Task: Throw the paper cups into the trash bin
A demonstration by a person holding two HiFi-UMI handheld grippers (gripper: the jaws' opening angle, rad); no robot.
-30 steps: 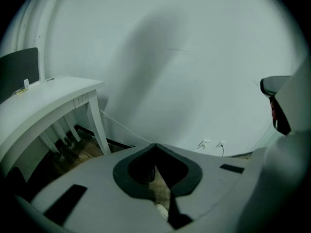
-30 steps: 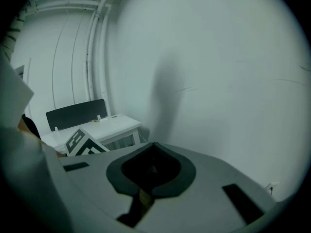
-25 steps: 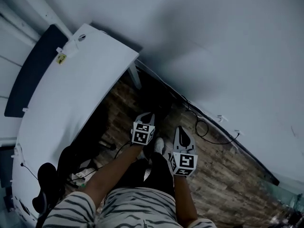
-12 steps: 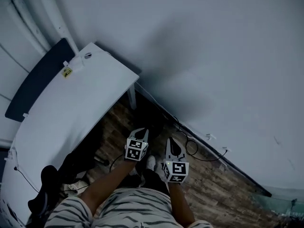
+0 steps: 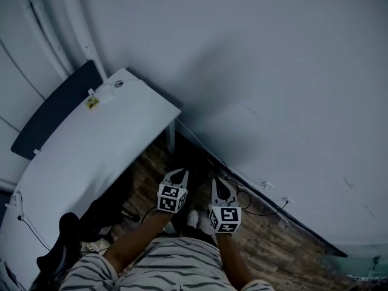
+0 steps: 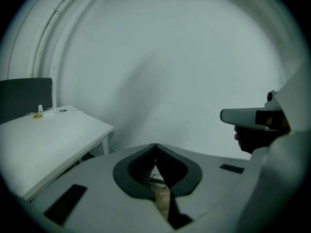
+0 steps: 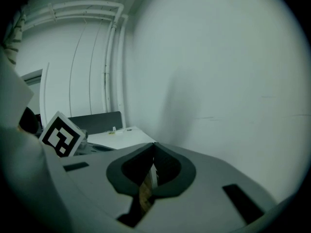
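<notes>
Both claws closed and empty: left gripper (image 5: 177, 173) and right gripper (image 5: 217, 182) hang side by side over wood floor (image 5: 267, 238) beside the white desk (image 5: 91, 144)'s far corner, seemingly idle, with nothing to carry.

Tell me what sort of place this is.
Probably an office or workroom corner: a white desk stands near a plain white wall, a dark panel runs behind the desk, and cables trail along the wood-look floor.

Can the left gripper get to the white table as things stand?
Probably yes: the left gripper, jaws shut on nothing, hangs beside the table with only open air between them.
</notes>
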